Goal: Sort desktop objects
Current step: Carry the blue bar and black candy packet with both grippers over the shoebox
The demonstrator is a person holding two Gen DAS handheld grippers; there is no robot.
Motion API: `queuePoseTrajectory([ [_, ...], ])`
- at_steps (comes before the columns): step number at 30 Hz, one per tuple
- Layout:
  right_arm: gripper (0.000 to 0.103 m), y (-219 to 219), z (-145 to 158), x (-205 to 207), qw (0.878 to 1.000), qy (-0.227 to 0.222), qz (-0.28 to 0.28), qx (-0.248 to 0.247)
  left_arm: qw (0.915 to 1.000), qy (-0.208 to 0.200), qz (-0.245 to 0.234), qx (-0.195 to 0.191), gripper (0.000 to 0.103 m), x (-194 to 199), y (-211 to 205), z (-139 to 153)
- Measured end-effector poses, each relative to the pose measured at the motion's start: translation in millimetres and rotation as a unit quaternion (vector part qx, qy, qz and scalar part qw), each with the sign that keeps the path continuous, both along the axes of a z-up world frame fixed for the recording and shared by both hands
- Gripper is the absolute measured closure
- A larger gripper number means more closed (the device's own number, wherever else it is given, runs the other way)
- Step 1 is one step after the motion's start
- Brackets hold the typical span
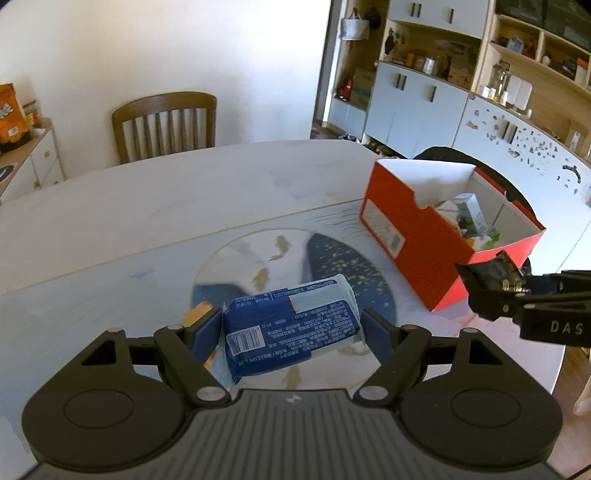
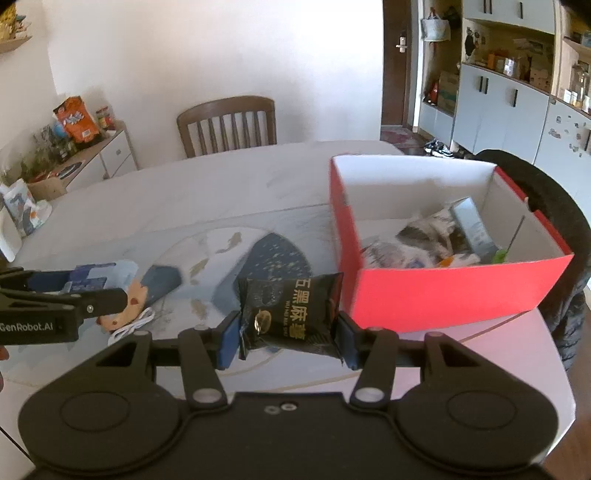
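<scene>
I am working in a lived-in home, in what is looking like a dining room. A pale round-edged dining table [image 2: 207, 199] is sitting ahead of me, with a brown slatted wooden chair [image 2: 227, 123] pushed in against a plain white wall [image 2: 207, 48]. A tall wall unit of pale blue-grey doors and open wooden shelves [image 2: 517, 74] is filling the right side, holding jars, boxes and small household items. A fabric bag [image 2: 436, 27] is hanging beside a dark doorway. A low white sideboard [image 2: 107, 155] at the left is carrying an orange snack bag [image 2: 75, 120] and plants.
</scene>
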State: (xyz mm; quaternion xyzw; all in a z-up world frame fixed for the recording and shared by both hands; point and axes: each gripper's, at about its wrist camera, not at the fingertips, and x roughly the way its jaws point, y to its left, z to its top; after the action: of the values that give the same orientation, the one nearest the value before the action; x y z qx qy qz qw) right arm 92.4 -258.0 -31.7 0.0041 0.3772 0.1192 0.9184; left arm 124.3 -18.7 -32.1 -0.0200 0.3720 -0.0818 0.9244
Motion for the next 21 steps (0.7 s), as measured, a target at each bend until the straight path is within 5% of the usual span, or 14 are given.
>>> queuePoseTrajectory([
  [21, 0.051, -108.6, 14.4, 51.6, 1.0, -0.01, 0.009, 0.018, 0.9995, -0.018, -0.024, 0.004, 0.023, 43.6, -100.6, 24.7],
])
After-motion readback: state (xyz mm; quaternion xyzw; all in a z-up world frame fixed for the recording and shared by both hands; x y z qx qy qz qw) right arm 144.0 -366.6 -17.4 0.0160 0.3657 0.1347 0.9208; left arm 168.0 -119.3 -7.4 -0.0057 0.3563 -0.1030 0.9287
